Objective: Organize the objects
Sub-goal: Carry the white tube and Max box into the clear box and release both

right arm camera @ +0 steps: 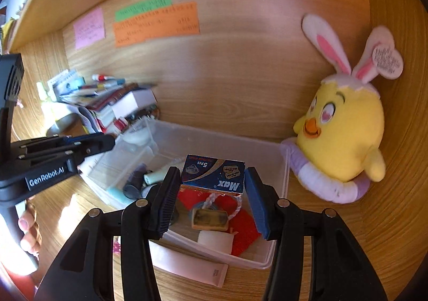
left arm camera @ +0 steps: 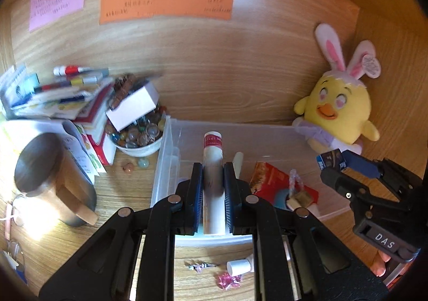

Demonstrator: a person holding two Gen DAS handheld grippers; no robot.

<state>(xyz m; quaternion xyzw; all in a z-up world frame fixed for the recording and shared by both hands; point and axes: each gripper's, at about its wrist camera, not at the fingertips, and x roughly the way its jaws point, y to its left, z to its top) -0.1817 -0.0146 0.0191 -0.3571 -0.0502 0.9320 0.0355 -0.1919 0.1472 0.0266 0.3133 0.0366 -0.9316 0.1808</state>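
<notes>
The left gripper (left arm camera: 213, 188) pinches a white cylindrical tube with a red label (left arm camera: 213, 156) above the clear plastic storage bin (left arm camera: 165, 156), presumably for release, while the right gripper (right arm camera: 211, 194), over the bin's right half, clamps a blue cardboard razor-blade box (right arm camera: 214, 173) for deposit.

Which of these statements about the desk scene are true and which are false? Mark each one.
1. The left gripper grips a white tube. True.
2. The razor blade box is red. False: it is blue.
3. The plush chick sits inside the clear bin. False: it sits outside, against the bin's corner.
4. A bowl of marbles stands beside the bin. True.
</notes>
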